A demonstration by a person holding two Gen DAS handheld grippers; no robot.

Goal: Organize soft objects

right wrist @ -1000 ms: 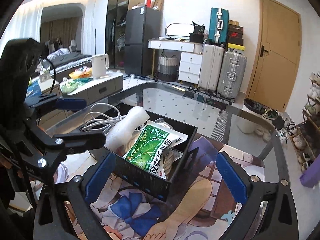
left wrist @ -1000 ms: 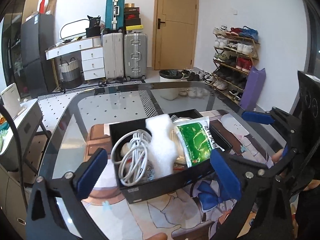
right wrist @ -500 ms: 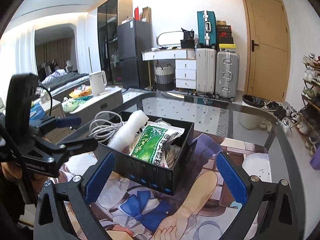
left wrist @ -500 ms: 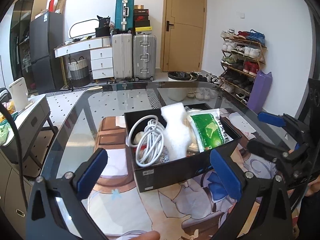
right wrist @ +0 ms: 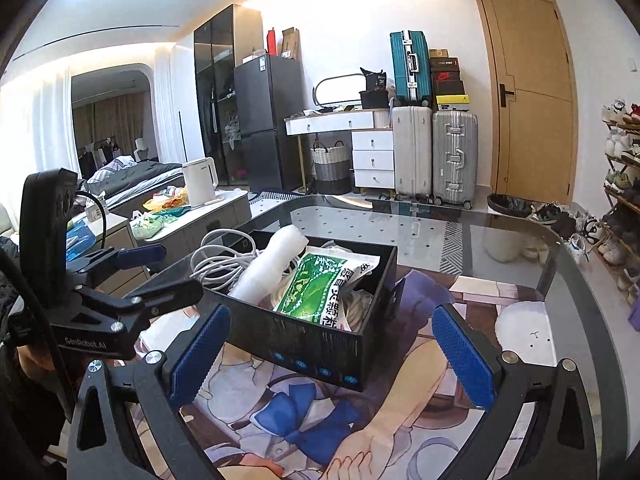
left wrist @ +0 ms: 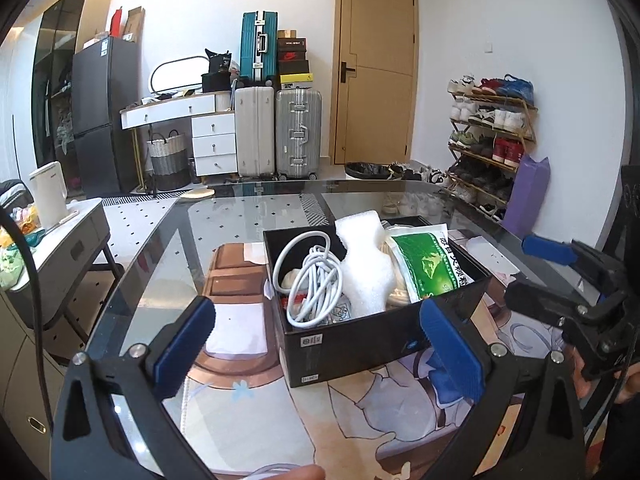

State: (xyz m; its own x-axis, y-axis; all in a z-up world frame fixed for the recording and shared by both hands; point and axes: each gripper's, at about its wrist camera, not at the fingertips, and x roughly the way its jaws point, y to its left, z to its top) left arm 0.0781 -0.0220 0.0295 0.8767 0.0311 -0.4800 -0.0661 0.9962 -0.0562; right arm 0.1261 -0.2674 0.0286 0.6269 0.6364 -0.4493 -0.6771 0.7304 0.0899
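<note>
In my left wrist view, going left to right: my left gripper (left wrist: 316, 344) stands wide open across the lower frame, its blue pads (left wrist: 184, 344) holding nothing. Between them, at centre frame, sits the black box (left wrist: 360, 340) on the printed mat (left wrist: 360, 416) over the glass table (left wrist: 240, 216). Inside the box, from its left side: a coiled white cable (left wrist: 316, 284), a white foam sheet (left wrist: 364, 268) standing up in the middle, and a green printed packet (left wrist: 428, 268) leaning toward the right wall. At the right edge my other tool shows, fingers apart.

In my right wrist view my left tool sits at the left edge, then my right gripper (right wrist: 332, 352) spans the lower frame, also fully spread and empty. The box lies centre frame, the cable spilling over its far left rim, the packet propped on top.

I judge the job near its end: the soft things I can see are all in the box, and I see nothing loose on the mat. What may remain is tucking the cable and foam lower; whether more is wanted I cannot tell.
</note>
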